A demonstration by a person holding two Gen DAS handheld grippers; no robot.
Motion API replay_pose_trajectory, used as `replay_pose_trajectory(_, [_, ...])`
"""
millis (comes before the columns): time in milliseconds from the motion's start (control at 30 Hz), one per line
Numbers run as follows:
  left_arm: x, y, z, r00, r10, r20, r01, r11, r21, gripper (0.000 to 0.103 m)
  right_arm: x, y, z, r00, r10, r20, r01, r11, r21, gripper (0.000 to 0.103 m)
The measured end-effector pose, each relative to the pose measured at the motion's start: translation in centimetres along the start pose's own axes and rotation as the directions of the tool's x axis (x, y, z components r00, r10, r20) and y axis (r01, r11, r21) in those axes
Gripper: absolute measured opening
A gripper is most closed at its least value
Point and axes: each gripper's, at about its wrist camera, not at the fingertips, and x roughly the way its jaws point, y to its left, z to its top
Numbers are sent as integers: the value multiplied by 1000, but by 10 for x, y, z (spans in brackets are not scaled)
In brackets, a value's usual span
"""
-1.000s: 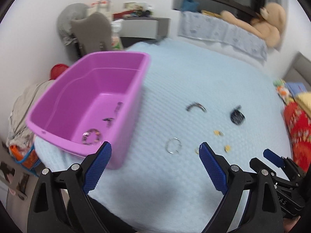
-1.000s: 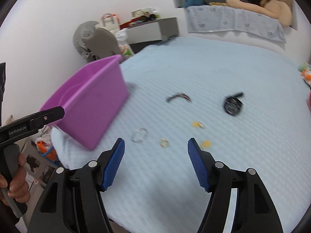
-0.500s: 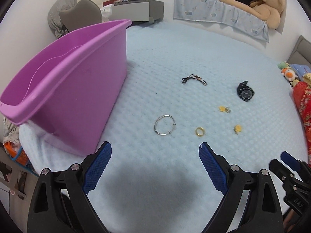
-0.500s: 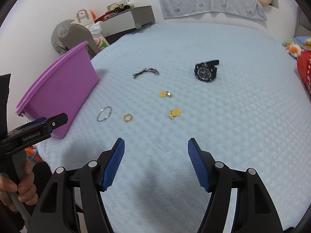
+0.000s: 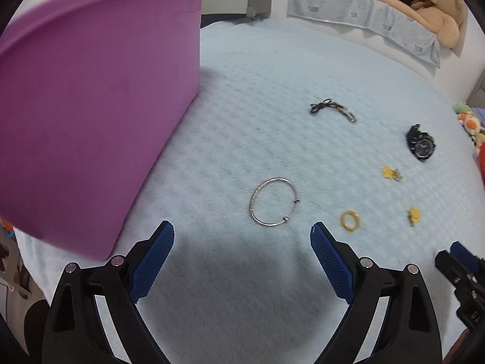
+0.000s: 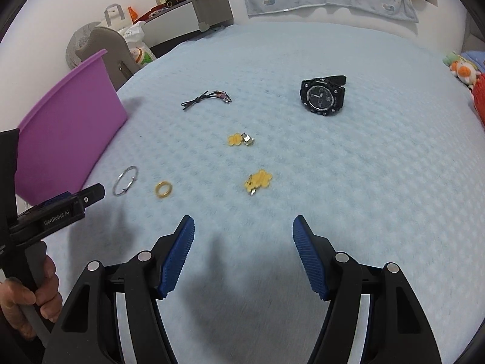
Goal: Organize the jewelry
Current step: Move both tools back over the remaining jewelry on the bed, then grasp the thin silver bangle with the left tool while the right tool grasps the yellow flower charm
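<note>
Jewelry lies on a light blue bed cover (image 5: 272, 60). A silver bangle (image 5: 274, 201) lies just ahead of my open, empty left gripper (image 5: 242, 239). A gold ring (image 5: 350, 220), two yellow flower earrings (image 5: 391, 172) (image 5: 413, 214), a dark cord bracelet (image 5: 332, 109) and a black watch (image 5: 420, 143) lie further right. A purple bin (image 5: 91, 106) stands at the left. My right gripper (image 6: 244, 233) is open and empty, just short of a yellow earring (image 6: 257, 180). The watch (image 6: 322, 95), ring (image 6: 163, 188), bangle (image 6: 125, 180) and bin (image 6: 69, 127) show there too.
A grey nightstand (image 6: 188, 15) and bags stand beyond the bed at the back left. A teddy bear (image 5: 436, 9) lies on a ledge at the back right. Soft toys (image 6: 460, 69) sit at the bed's right edge.
Both grippers have dropped lower and closer to the bed cover. The left view no longer looks into the bin and the bangle is now nearer. Both grippers stay open.
</note>
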Motion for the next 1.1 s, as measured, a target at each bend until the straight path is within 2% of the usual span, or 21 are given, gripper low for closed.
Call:
replay_pose_trajectory(167, [18, -2, 0, 1000, 4, -18, -4, 1000, -21, 90, 20, -5, 10, 1000, 8, -12, -8, 1000, -17, 65])
replay_pose_trajectory(567, [48, -10, 9, 999, 29, -34, -29, 1000, 0, 90, 46, -10, 19, 999, 21, -25, -21, 1000, -18, 65])
replay_pose_trajectory(1100, [68, -16, 20, 999, 40, -29, -40, 999, -7, 98, 71, -4, 27, 998, -57, -30, 53, 993, -107, 65])
